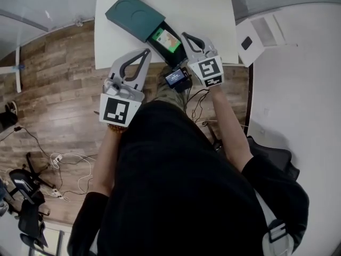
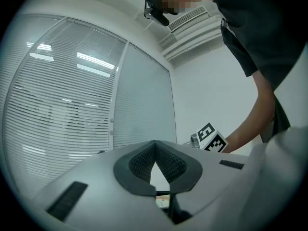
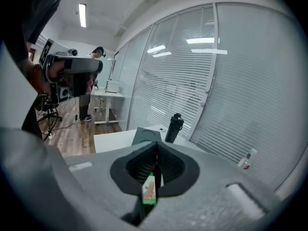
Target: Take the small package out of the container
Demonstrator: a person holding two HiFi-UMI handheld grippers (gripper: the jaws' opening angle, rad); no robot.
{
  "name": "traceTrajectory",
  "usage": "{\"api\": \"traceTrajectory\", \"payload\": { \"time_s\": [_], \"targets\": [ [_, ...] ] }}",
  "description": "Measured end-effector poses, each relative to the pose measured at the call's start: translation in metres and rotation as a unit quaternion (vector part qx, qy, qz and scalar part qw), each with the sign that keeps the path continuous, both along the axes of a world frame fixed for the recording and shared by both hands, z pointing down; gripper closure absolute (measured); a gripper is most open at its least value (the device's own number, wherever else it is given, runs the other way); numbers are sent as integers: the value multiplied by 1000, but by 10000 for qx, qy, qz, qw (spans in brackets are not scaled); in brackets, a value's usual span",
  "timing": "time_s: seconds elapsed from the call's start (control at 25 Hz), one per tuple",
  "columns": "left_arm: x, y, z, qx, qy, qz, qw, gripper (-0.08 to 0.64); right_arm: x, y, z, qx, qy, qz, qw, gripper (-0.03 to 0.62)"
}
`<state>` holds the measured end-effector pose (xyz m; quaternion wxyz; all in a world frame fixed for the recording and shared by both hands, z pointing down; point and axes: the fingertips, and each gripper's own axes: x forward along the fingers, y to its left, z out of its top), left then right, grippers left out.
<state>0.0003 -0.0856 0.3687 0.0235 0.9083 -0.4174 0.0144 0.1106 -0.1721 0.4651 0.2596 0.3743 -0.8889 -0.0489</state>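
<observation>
A dark green box [image 1: 133, 16] lies on the white table [image 1: 197, 9], its black drawer [image 1: 173, 52] pulled out toward me. Inside the drawer lies the small green package [image 1: 165, 38]. My right gripper [image 1: 185, 36] is shut and empty, its tip just right of the drawer. In the right gripper view the pads [image 3: 166, 165] meet, and the package [image 3: 149, 189] shows through the gap below them. My left gripper [image 1: 145, 53] hovers at the table's near edge, left of the drawer, its fingers closed to a point. Its pads [image 2: 139, 160] touch with nothing between them.
A black bottle [image 3: 174, 127] stands at the table's far side, with a small clear bottle [image 3: 246, 160] further right. A small screen device [image 1: 177, 77] hangs below the drawer. Cables [image 1: 64, 164] lie on the wooden floor. Another white surface [image 1: 298, 89] sits to the right.
</observation>
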Motion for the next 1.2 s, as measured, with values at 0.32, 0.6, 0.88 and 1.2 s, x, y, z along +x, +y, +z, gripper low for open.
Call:
{"api": "traceTrajectory", "payload": {
  "time_s": [0.32,0.6,0.88,1.2],
  "targets": [
    [4,-17,8,-90,-53,-52,9999,552,-4,-23,62,-445,530,-335,9970,594],
    [3,-25,19,-304,-22,-101,9995,552,-7,-29,98,-754,836,-518,9923,594],
    [1,-26,26,-376,-103,-119,9992,552,-12,-27,136,-1185,1091,-797,9837,498],
    [-7,-28,28,-341,-139,-192,9991,552,-22,-17,180,-1489,1979,-1118,9624,491]
  ]
}}
